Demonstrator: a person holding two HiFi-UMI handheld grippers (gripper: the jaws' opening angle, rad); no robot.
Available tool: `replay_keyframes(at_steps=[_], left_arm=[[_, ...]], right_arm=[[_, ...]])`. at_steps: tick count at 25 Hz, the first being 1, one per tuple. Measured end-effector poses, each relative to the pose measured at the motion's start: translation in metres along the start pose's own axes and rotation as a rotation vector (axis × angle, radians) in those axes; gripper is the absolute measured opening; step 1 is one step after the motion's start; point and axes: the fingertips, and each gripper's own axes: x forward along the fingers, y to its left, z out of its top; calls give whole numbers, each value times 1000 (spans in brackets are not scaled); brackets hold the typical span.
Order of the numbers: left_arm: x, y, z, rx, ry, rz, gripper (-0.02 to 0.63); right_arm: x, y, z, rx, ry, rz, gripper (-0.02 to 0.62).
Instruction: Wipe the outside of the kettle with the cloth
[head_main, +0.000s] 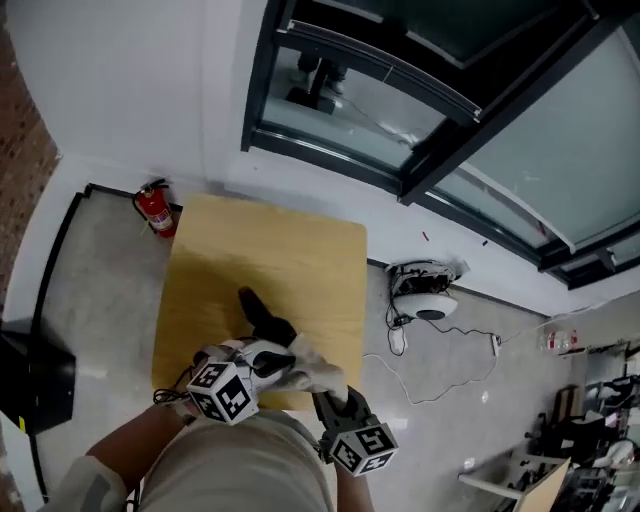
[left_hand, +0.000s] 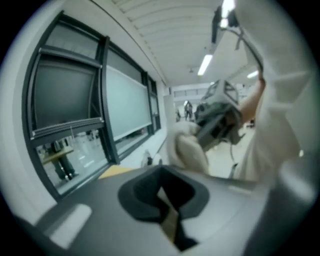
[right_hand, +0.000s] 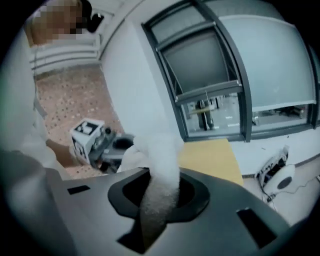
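The white cloth (head_main: 305, 368) hangs bunched between the two grippers over the near edge of the wooden table (head_main: 300, 260). My right gripper (head_main: 325, 398) is shut on the cloth (right_hand: 159, 165), which rises out of its jaws (right_hand: 155, 202). My left gripper (head_main: 258, 362) faces it from the left, and its jaws (left_hand: 167, 210) look shut with nothing I can name between them. Its view shows the right gripper (left_hand: 217, 122) and the cloth (left_hand: 190, 147) straight ahead. A black elongated thing (head_main: 265, 318) lies on the table just beyond; I cannot tell if it is the kettle.
A red fire extinguisher (head_main: 155, 210) stands on the floor by the table's far left corner. Dark-framed windows (head_main: 400, 100) run along the far side. A white round device with cables (head_main: 425, 295) lies right of the table, and a black box (head_main: 35, 385) sits at the left.
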Motion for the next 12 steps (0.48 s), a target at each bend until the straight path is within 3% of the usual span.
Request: replay_keyframes(at_steps=[1,3,5,7,12], left_arm=[[-9,-16,-3,-20,-29,-27,-2],[-26,-42,-30,-109,-34,-48,-2],[-42,-57,-63,-255,-21,-23,-2],[-62,-61,-89,-389,-20,45,-2],[-122,-48,-142,-623,-20,239,-2]], right_arm=[[2,4,9,-44,-6,28,77],[28,9,5,-238,129,76,77],[62,18,5,-505,268,102,77],[93,29,22,-692,335,142,77],[162,49,72,-814,450,242,77]])
